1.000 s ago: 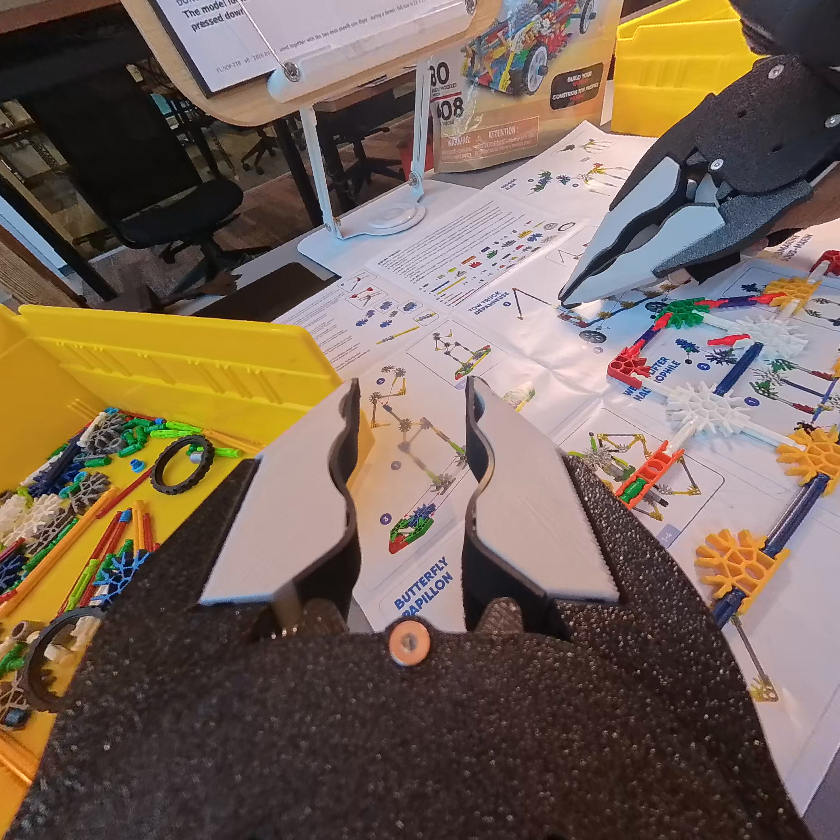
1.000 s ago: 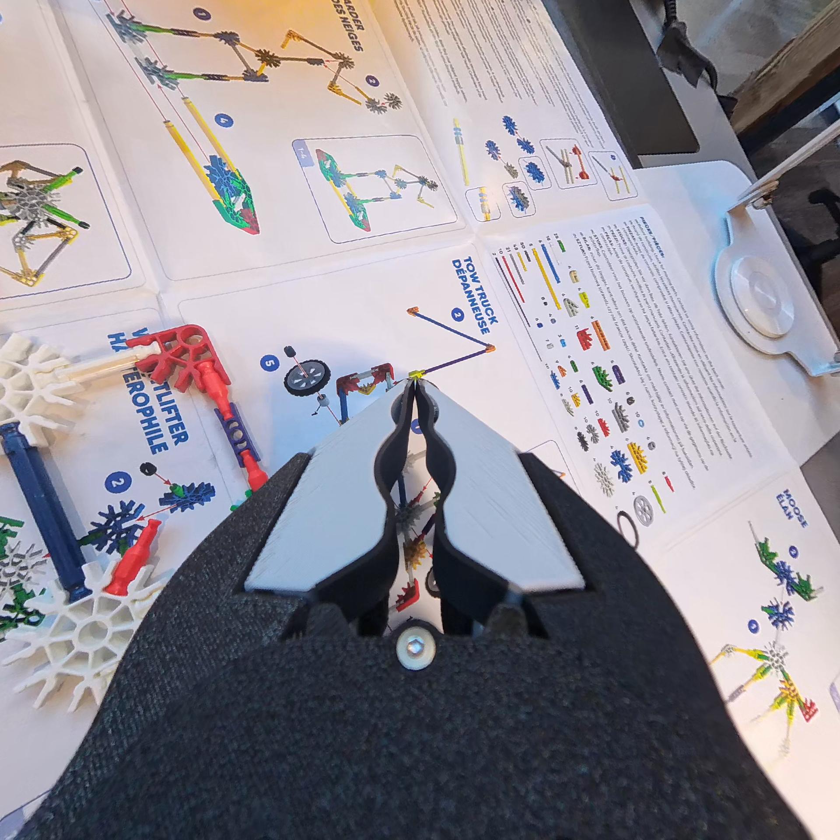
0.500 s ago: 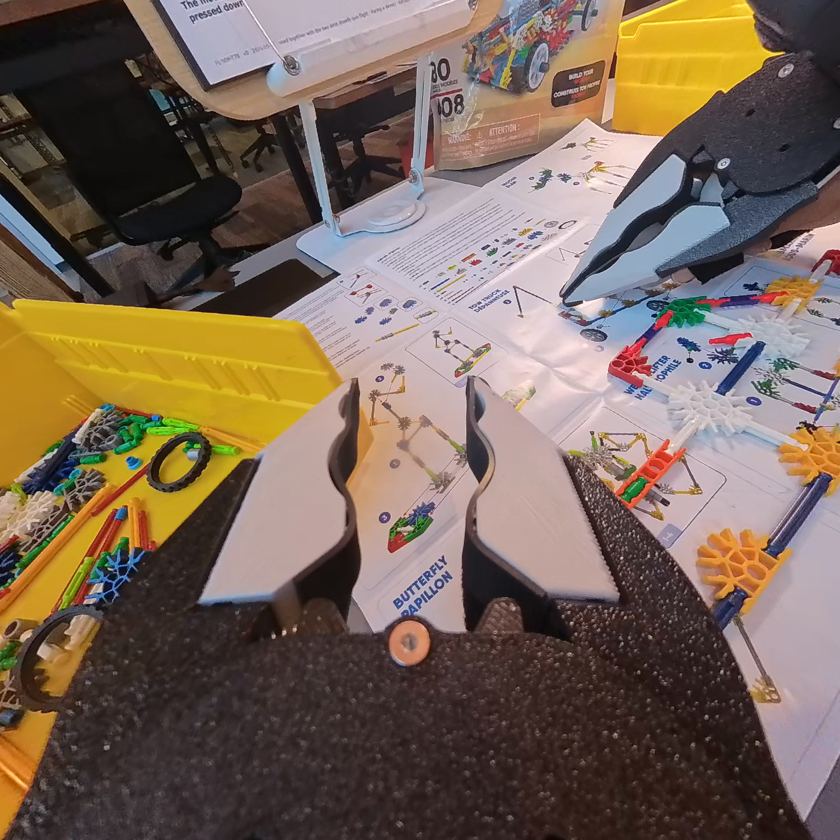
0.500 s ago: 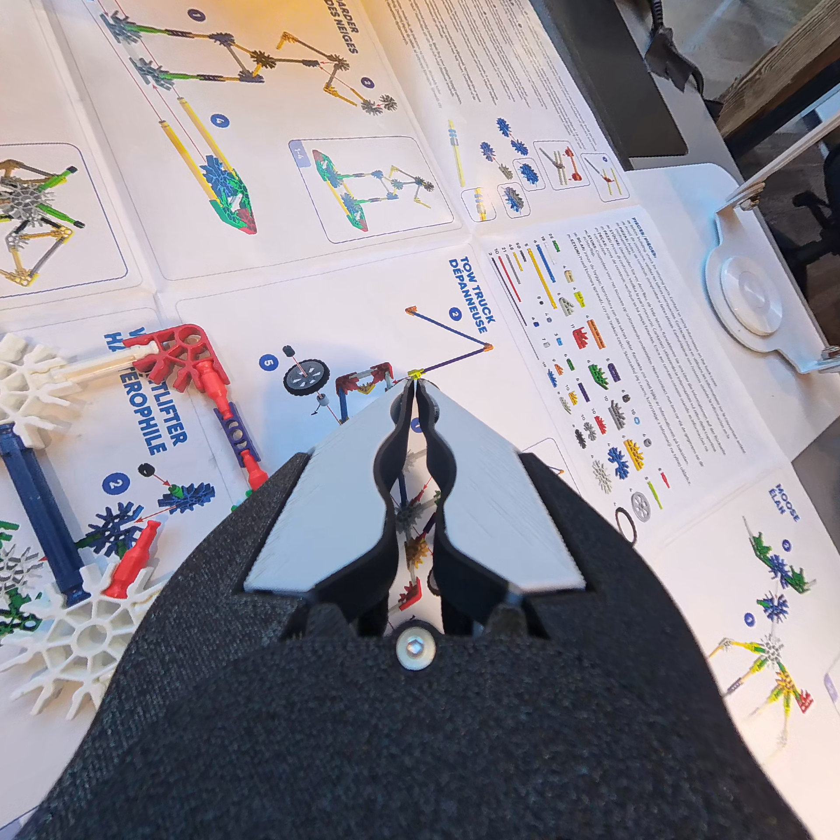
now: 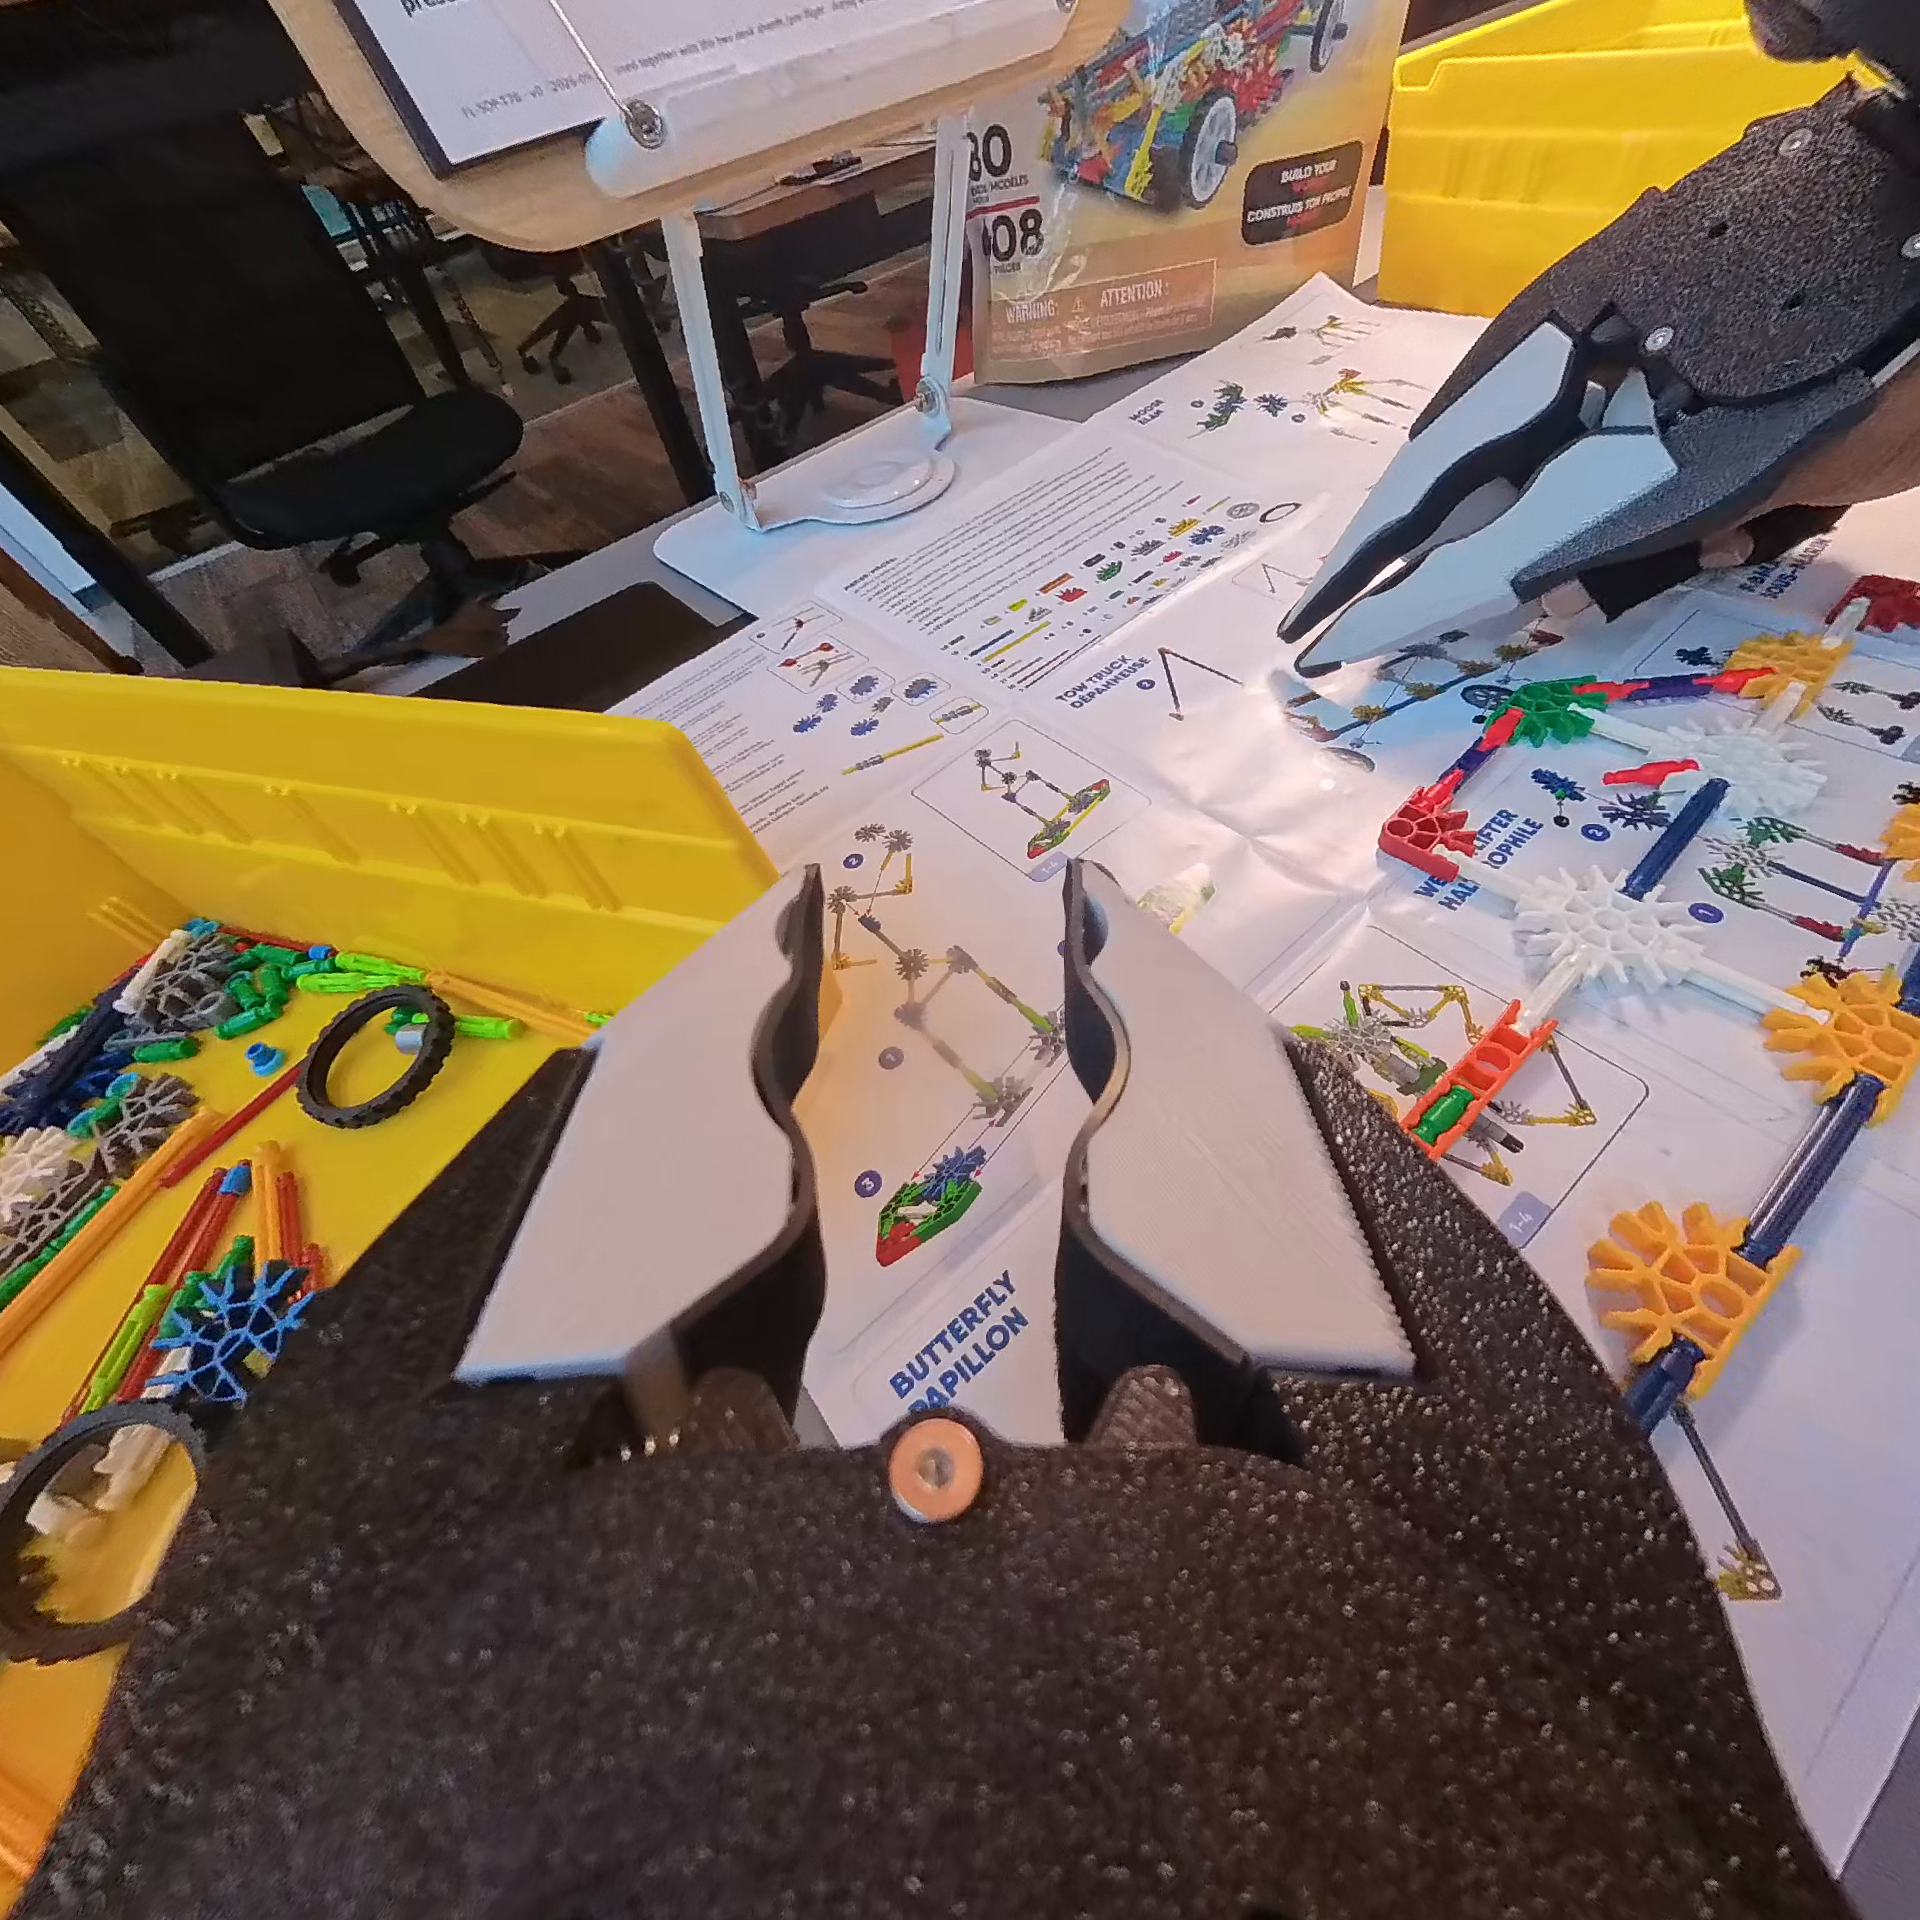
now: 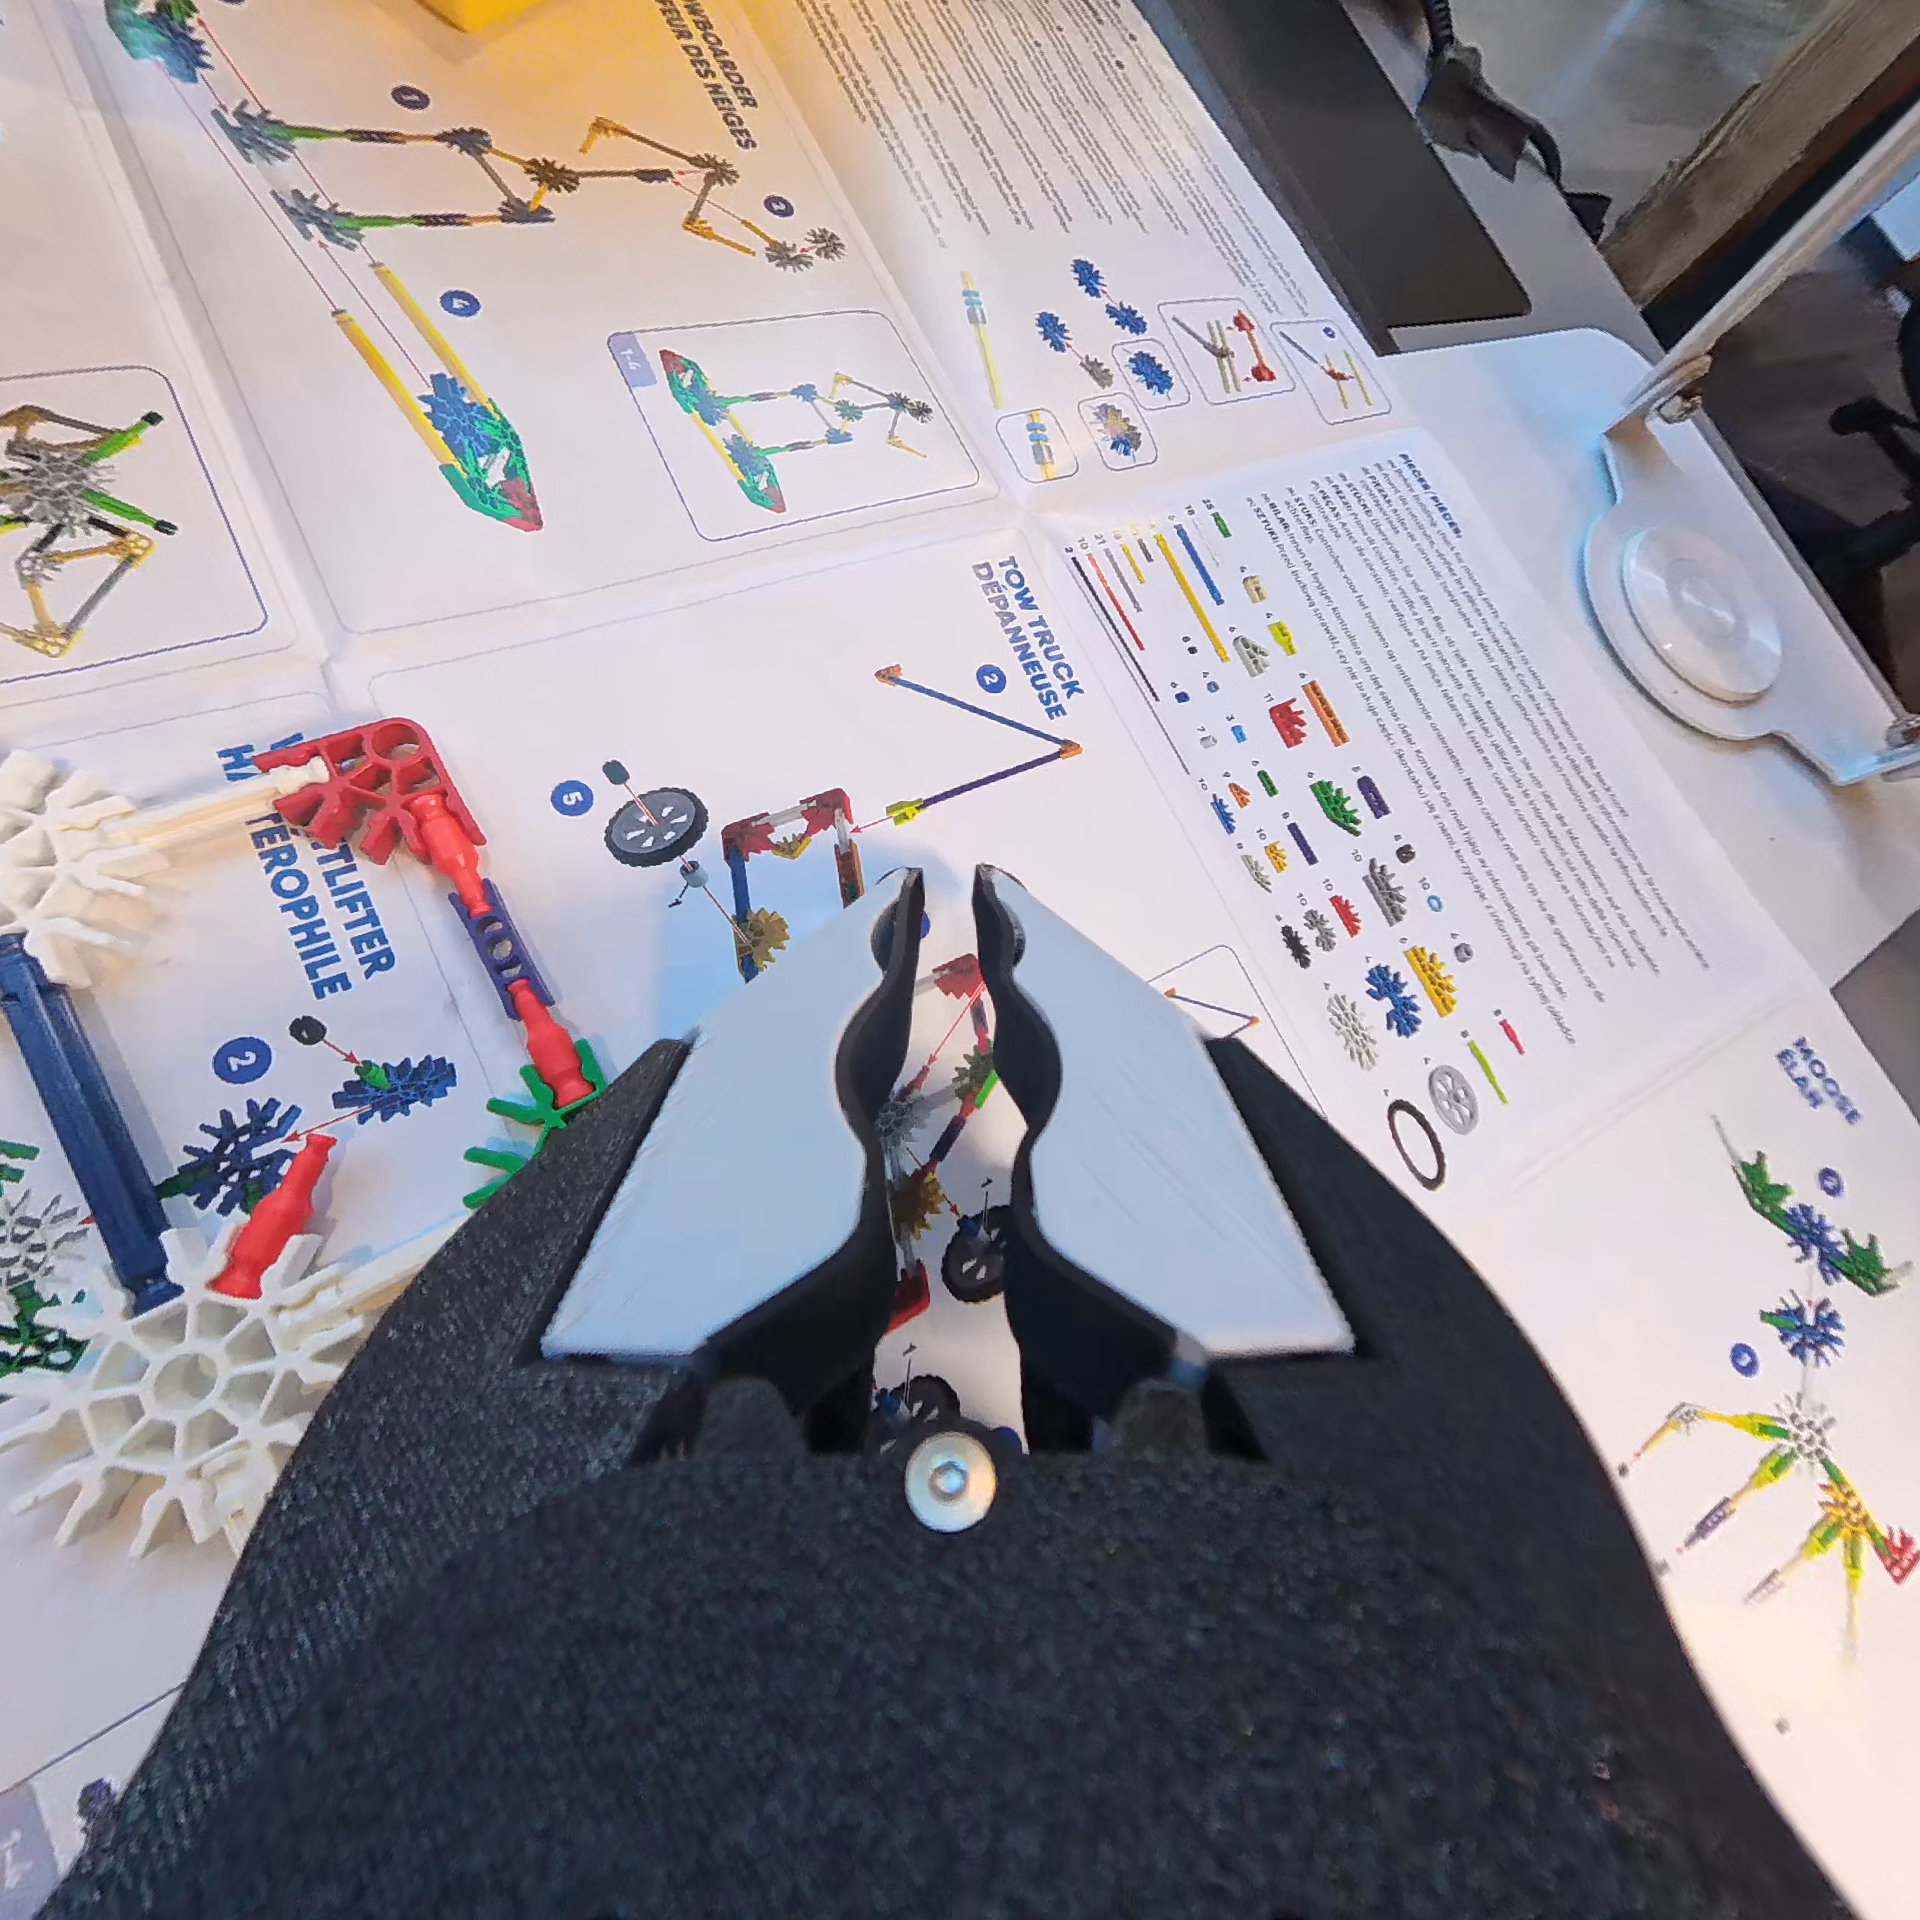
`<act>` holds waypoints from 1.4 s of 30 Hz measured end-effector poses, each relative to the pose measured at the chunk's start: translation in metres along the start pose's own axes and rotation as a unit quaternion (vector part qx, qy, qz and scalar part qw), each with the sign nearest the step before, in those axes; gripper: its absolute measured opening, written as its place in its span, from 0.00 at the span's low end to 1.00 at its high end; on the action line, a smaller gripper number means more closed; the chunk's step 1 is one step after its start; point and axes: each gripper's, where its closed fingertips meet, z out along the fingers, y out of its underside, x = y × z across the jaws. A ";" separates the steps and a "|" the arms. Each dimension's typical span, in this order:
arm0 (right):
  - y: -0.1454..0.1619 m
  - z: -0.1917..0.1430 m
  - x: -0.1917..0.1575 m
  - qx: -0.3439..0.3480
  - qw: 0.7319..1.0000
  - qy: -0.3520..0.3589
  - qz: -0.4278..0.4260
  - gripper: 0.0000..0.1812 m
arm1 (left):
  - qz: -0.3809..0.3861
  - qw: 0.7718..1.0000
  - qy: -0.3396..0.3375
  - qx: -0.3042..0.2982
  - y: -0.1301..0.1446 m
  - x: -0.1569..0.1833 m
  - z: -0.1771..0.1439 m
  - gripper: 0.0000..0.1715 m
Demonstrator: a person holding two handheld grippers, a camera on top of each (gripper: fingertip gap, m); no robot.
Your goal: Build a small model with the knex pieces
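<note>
Much of the built model (image 5: 1621, 914) runs off the right edge of the left wrist view, and the right gripper's own black body hides its near part in the right wrist view. The parts heaped in the yellow bin (image 5: 395, 790) are too tangled to sort fully; a black tyre ring (image 5: 374, 1058) and a blue snowflake connector (image 5: 231, 1332) stand out.

The left gripper (image 5: 940, 894) hangs with its jaws wide apart and nothing between them, over the instruction sheet (image 5: 1039, 665), just right of the bin's wall. The right gripper (image 6: 948, 883) has its jaws parted by a narrow gap, empty, the tips low over a printed truck diagram; whether they touch the paper is hard to say. From the left wrist view the right gripper (image 5: 1311, 642) sits ahead and to the right, well apart from the left one.

To the left of the right gripper lie a red corner connector (image 6: 369, 774) joined to a red rod (image 6: 452, 852) and a purple link (image 6: 501, 951), with a white snowflake connector (image 6: 177, 1382) and a blue rod (image 6: 73, 1101) farther left. Ahead and to its right is the white round base (image 6: 1704, 613) of a stand. Beyond the left gripper, that stand carries a wooden board (image 5: 727, 135) with a page, beside a toy-set box (image 5: 1174, 187).
</note>
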 end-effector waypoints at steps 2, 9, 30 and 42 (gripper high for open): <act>0.000 0.000 0.000 -0.001 1.000 0.000 0.000 0.05 | -0.001 1.000 0.003 0.001 0.000 0.000 0.000 0.26; 0.000 0.002 0.000 -0.005 1.000 0.007 -0.007 0.06 | -0.010 1.000 0.006 0.006 -0.001 -0.002 -0.001 0.25; 0.018 -0.243 0.194 0.039 0.950 0.248 0.185 0.06 | 0.012 1.000 0.008 0.026 -0.010 0.007 -0.002 0.23; 0.288 -0.277 0.198 -0.374 0.824 0.198 0.377 0.08 | 0.017 0.999 0.022 0.038 -0.017 0.015 -0.006 0.22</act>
